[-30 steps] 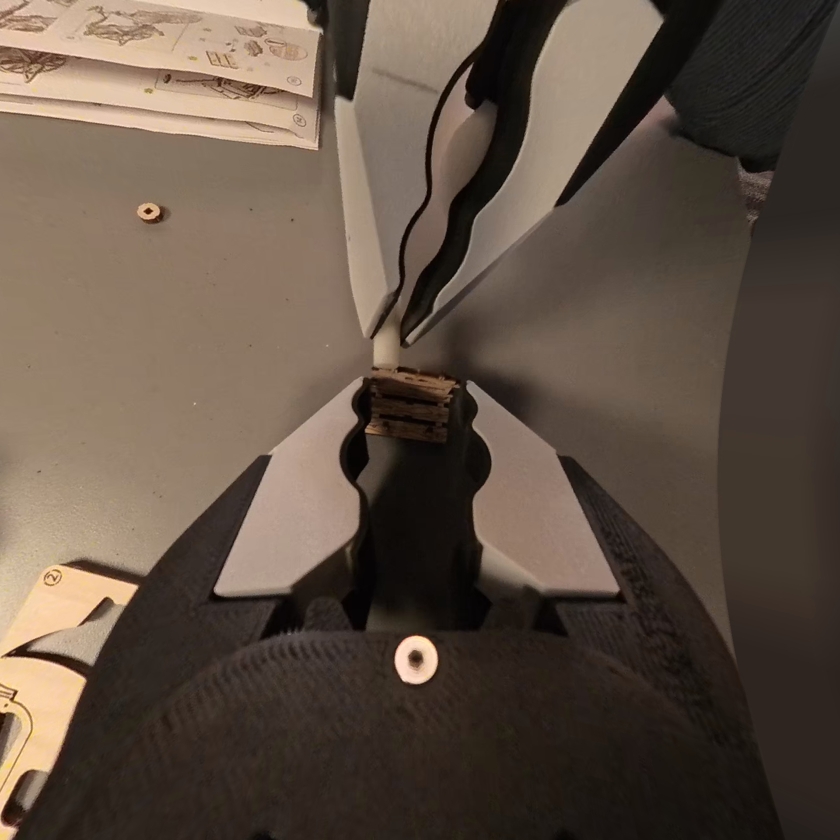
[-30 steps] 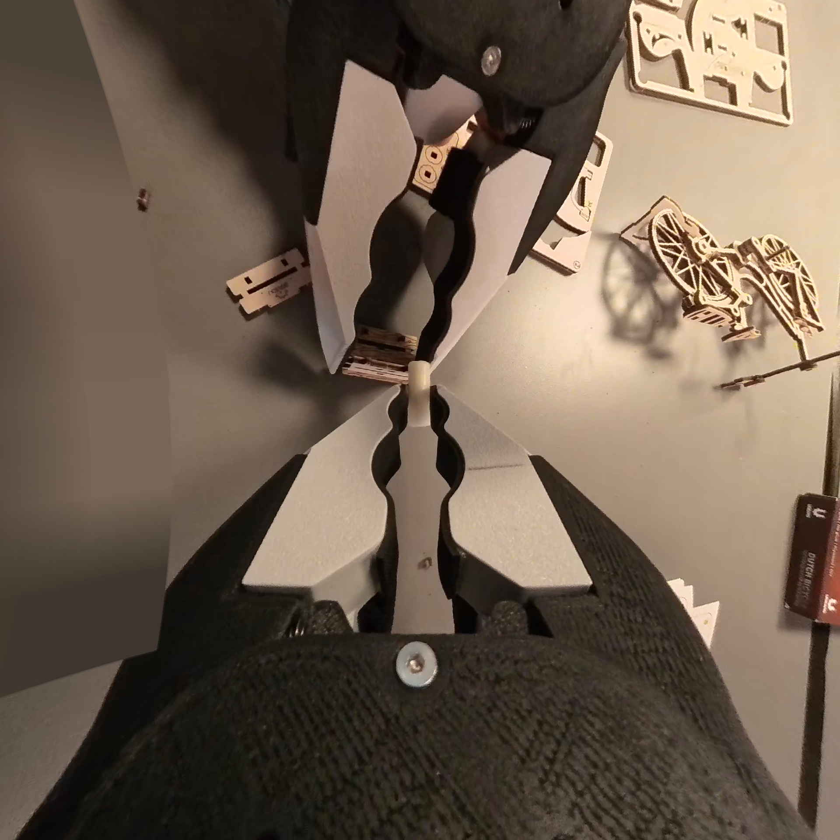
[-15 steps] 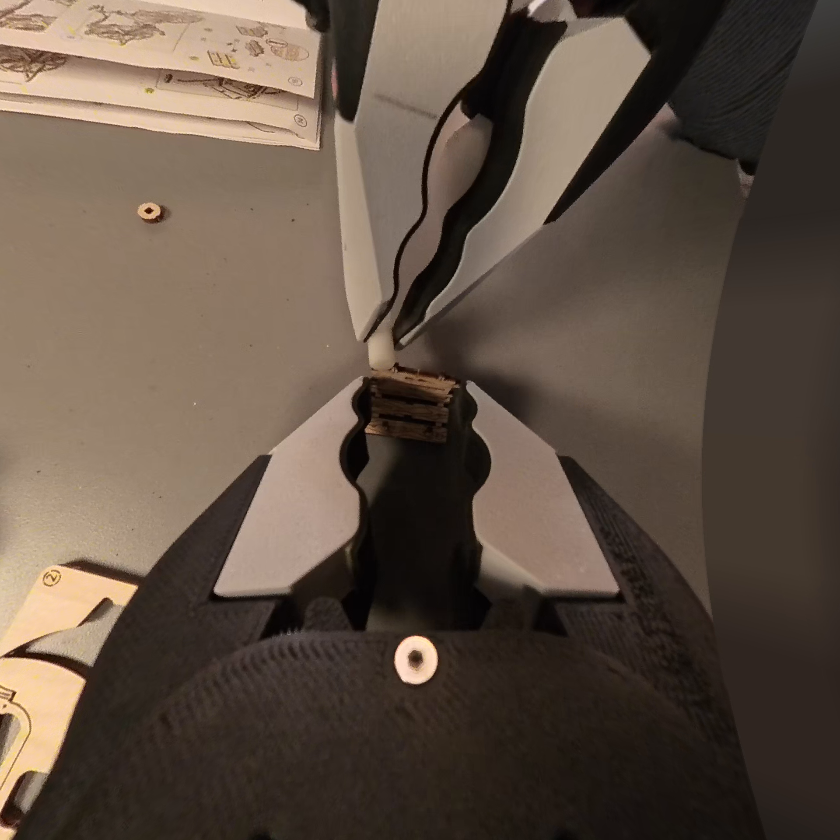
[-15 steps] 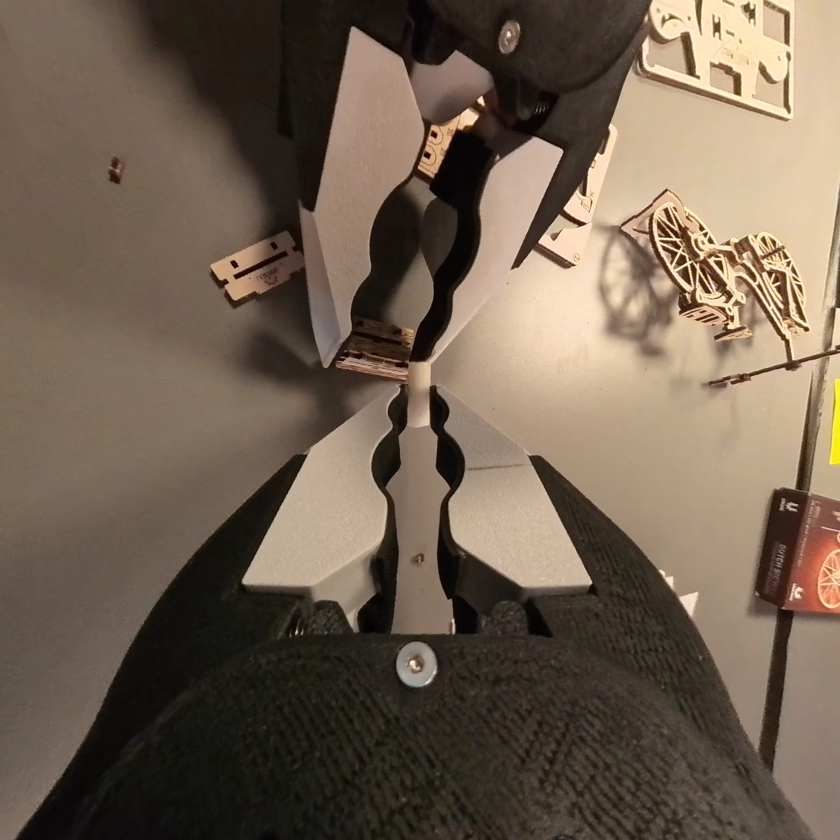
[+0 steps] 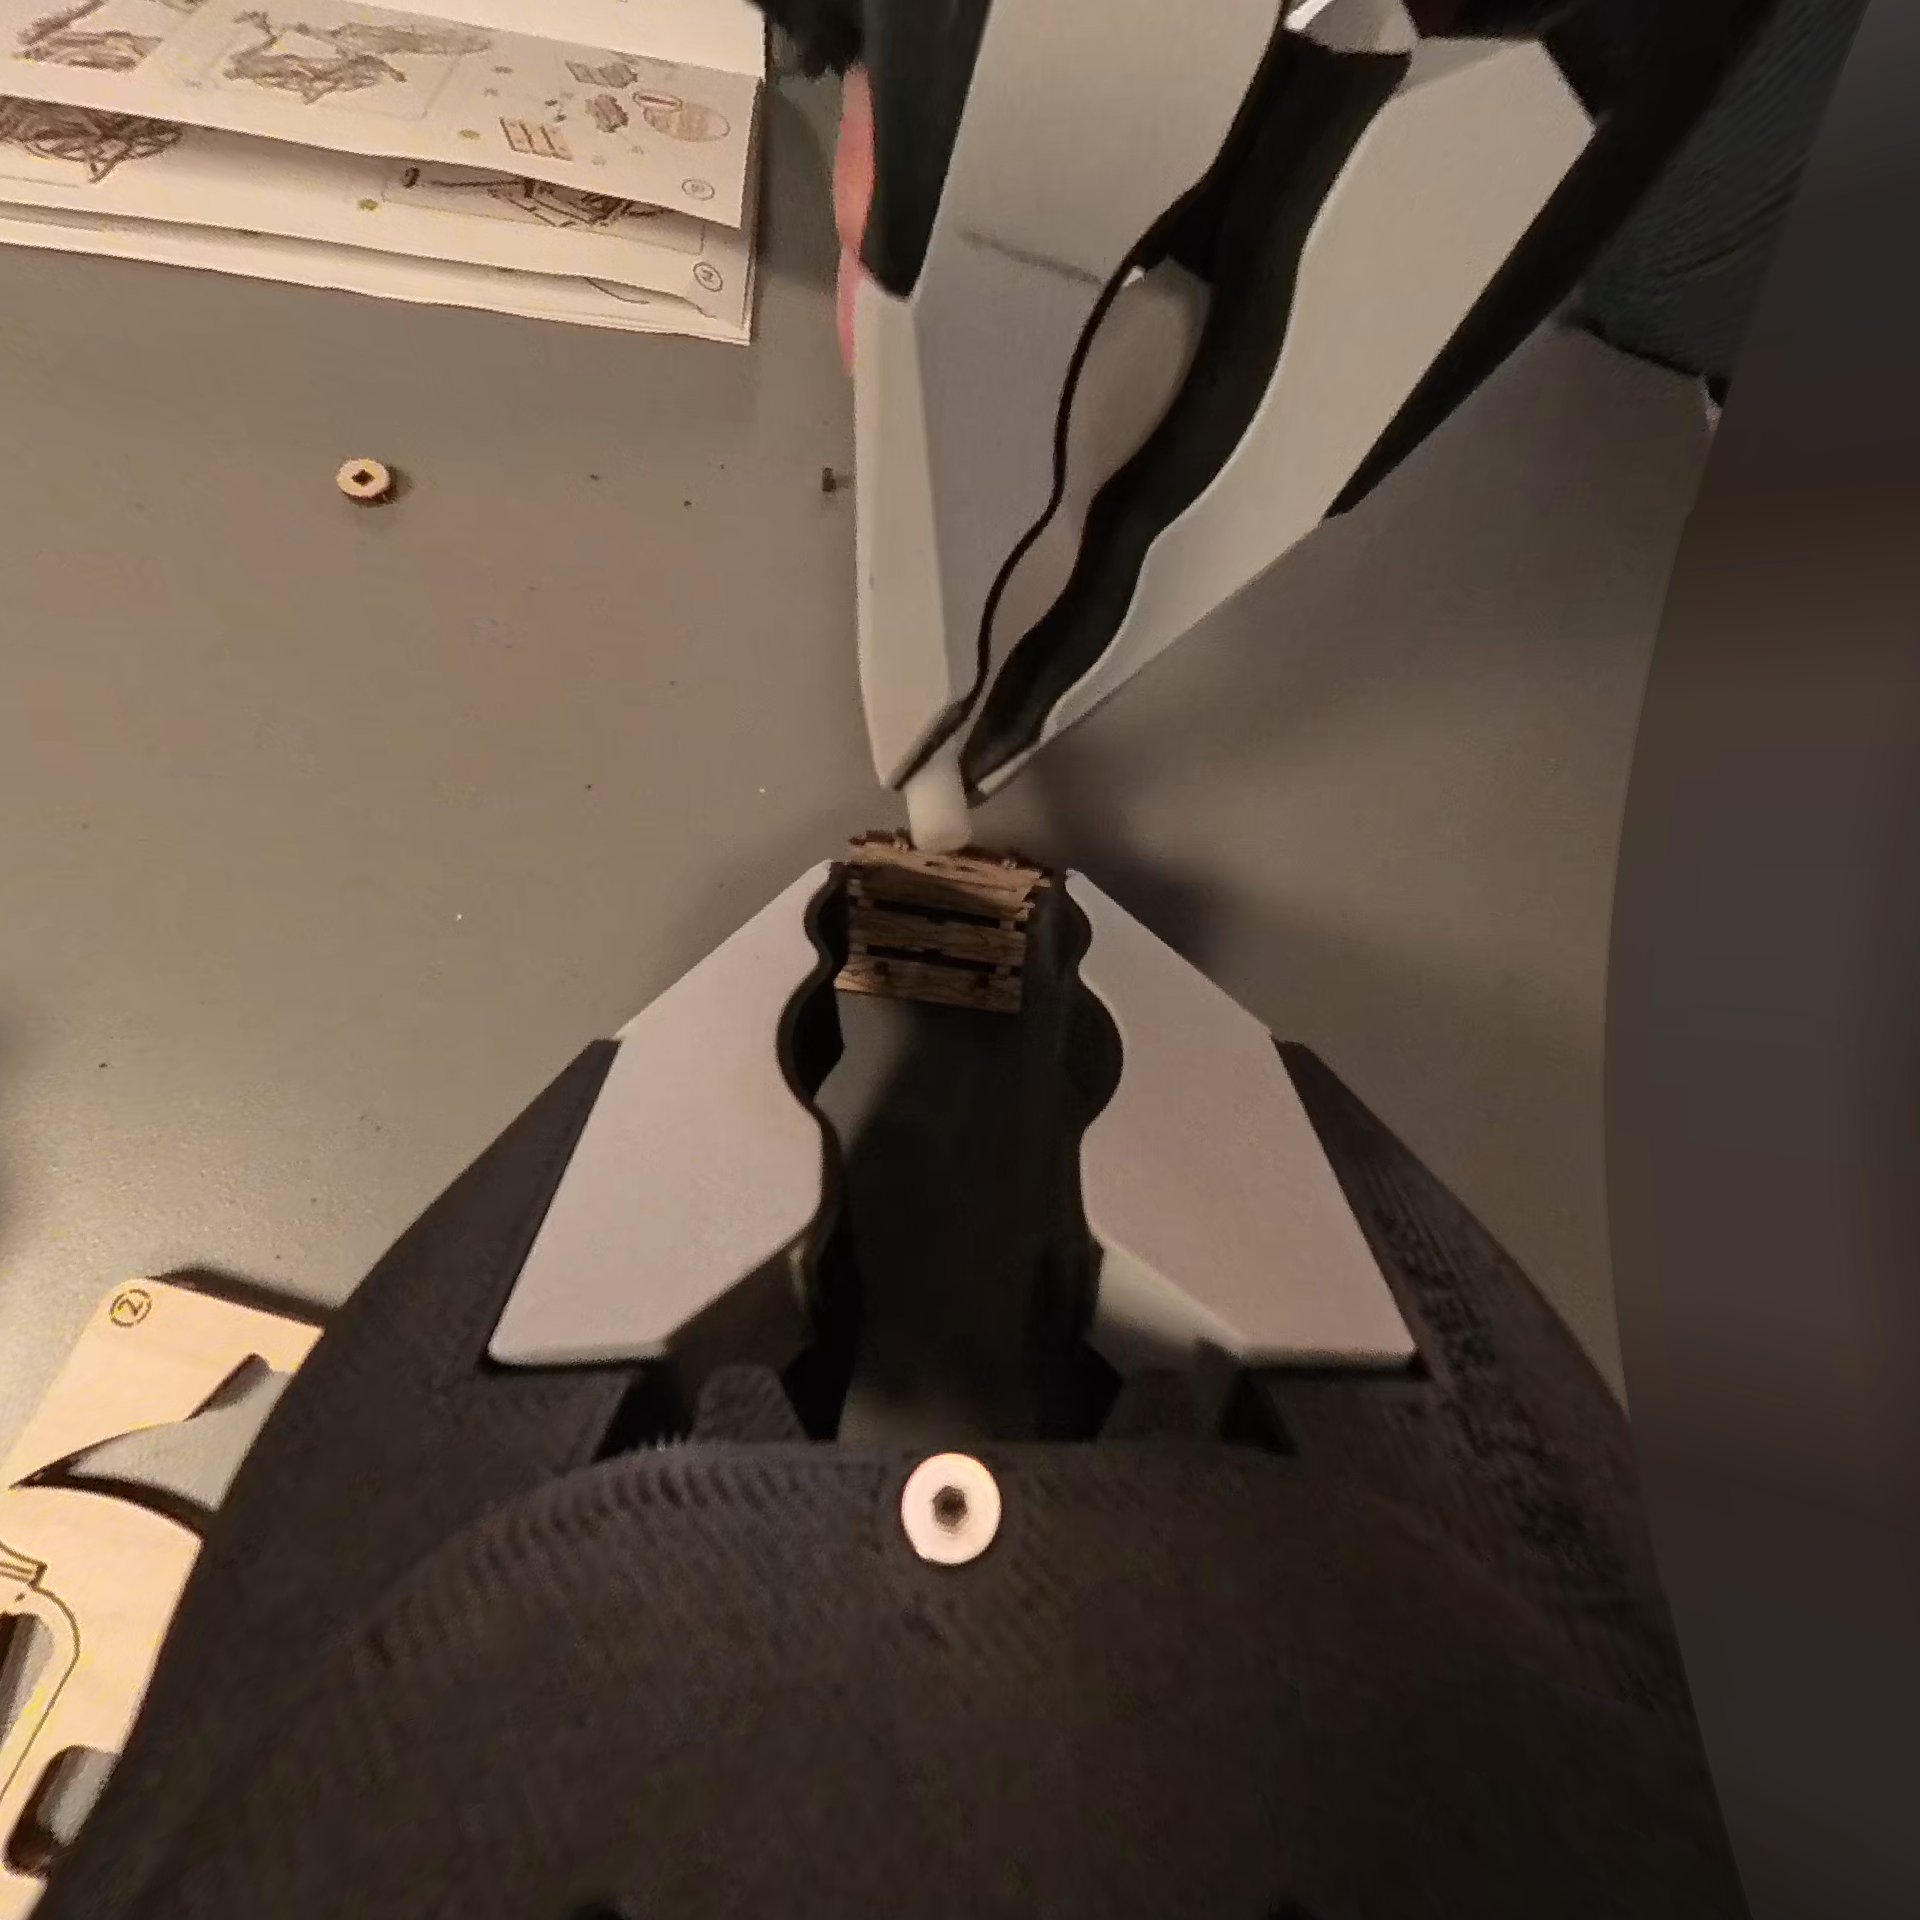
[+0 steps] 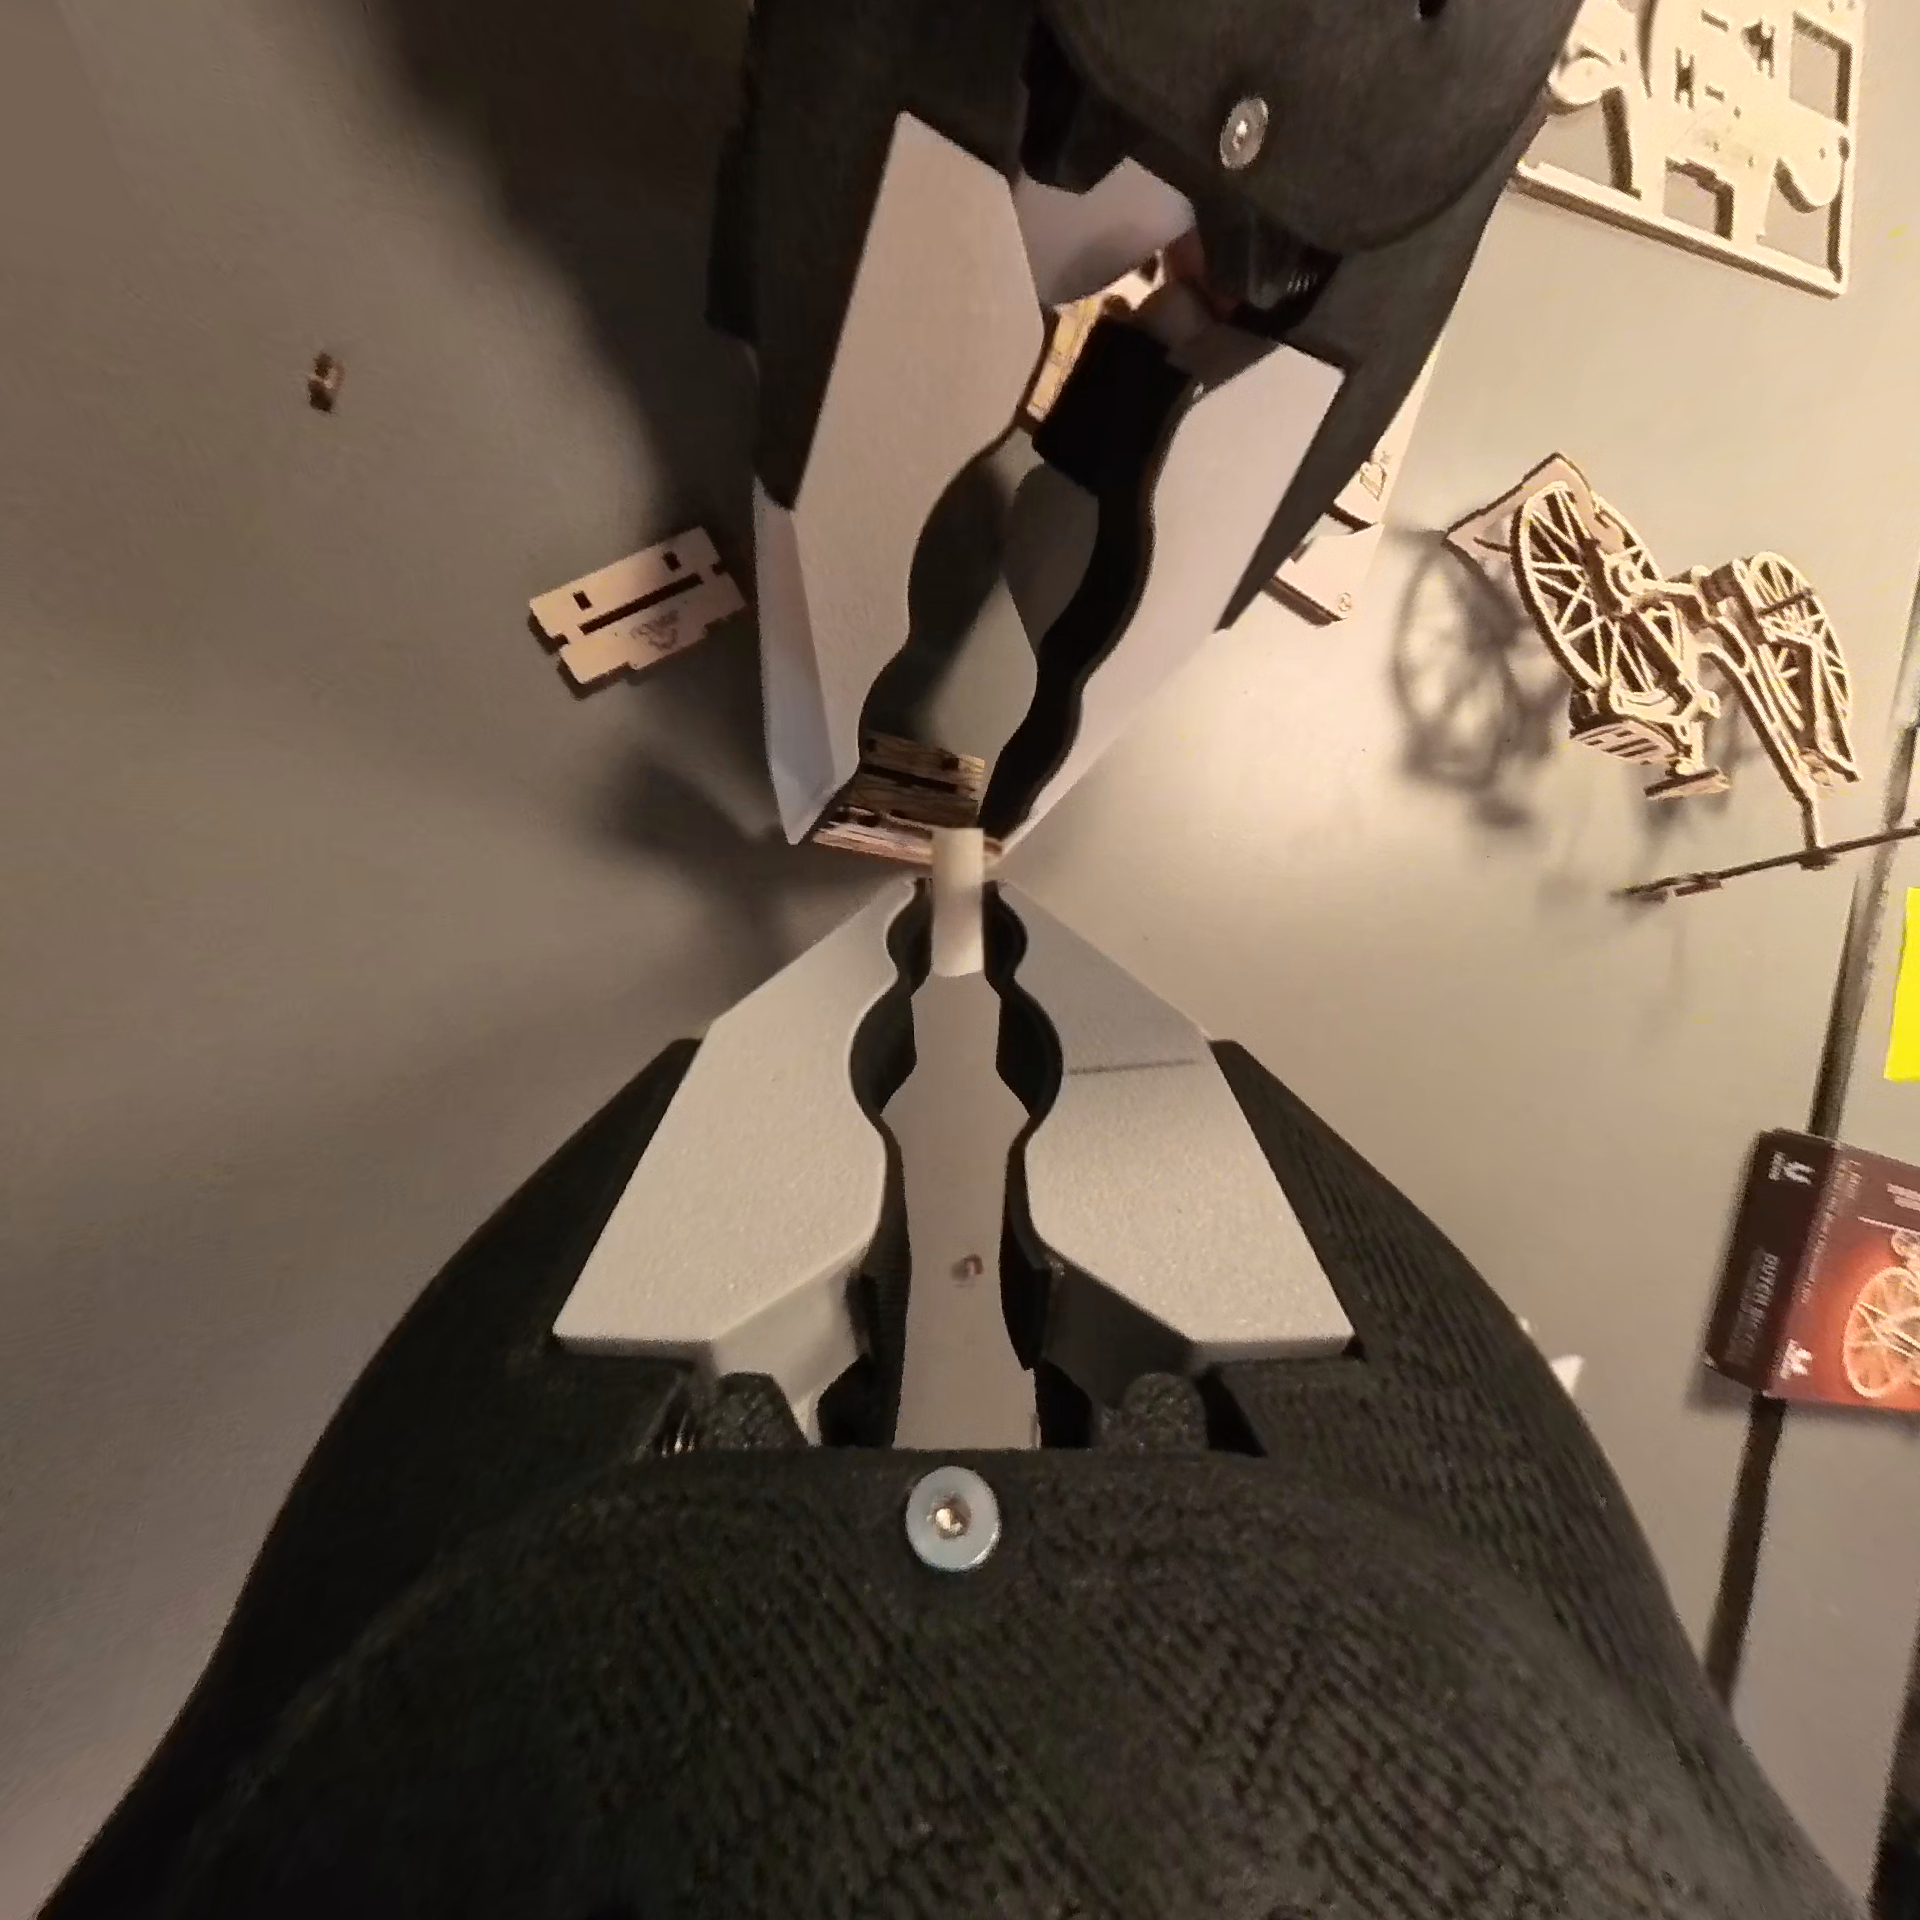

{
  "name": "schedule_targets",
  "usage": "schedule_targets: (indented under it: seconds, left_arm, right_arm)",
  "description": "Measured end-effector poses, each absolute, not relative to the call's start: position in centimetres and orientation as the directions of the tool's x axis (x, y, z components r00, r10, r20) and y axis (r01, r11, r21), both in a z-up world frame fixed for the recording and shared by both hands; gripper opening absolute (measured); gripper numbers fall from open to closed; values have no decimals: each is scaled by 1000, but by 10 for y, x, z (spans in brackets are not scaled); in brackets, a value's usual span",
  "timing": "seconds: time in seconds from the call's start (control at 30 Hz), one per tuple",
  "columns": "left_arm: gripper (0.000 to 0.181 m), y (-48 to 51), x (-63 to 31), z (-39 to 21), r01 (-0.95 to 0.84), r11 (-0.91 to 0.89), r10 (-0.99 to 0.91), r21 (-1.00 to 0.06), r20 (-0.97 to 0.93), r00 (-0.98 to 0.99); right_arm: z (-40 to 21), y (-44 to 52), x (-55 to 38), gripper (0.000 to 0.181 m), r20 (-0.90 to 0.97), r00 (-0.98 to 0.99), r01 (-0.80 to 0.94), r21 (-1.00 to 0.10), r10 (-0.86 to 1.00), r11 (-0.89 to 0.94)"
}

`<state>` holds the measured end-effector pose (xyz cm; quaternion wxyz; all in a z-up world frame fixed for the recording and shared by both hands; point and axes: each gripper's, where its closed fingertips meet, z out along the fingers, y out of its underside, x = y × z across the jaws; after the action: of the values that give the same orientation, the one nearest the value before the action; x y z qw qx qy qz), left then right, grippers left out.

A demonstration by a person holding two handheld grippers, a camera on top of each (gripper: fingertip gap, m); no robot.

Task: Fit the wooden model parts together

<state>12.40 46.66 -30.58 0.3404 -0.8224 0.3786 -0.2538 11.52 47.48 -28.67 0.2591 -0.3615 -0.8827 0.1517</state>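
My left gripper [image 5: 943, 885] is shut on a small wooden slatted block [image 5: 940, 925], held at the fingertips above the grey table. My right gripper [image 5: 940, 790] comes in from the top, shut on a short white peg [image 5: 938, 821]. The peg's tip touches the block's far top edge. In the right wrist view, my right gripper [image 6: 958, 888] holds the peg [image 6: 956, 904] pointing at the block [image 6: 909, 795]. The block sits between the tips of the left gripper [image 6: 896, 831] opposite.
Instruction sheets [image 5: 395, 135] lie at the far left, with a small wooden ring [image 5: 367, 481] below them. A cut-out wooden sheet [image 5: 114, 1455] lies near left. A flat wooden piece [image 6: 634, 618], a wheeled wooden model [image 6: 1662, 644], another part sheet [image 6: 1714, 135] and a dark box [image 6: 1829, 1278] lie around. Left and right tips are no more than a few centimetres apart. The left tips stand about 5 cm off the flat wooden piece [image 6: 634, 618].
The right gripper has moved the white peg from the block's left corner toward the middle of its far edge. The left gripper still holds the block in place.
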Motion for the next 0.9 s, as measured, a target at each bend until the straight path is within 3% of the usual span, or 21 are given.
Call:
schedule_targets:
  seconds: [0.9]
  left_arm:
    - [36, 470, 123, -306, -441, -490, -781, -752, 155, 605]
  right_arm:
    - [-287, 468, 123, 7, 369, -646, 553, -378, 668, 743]
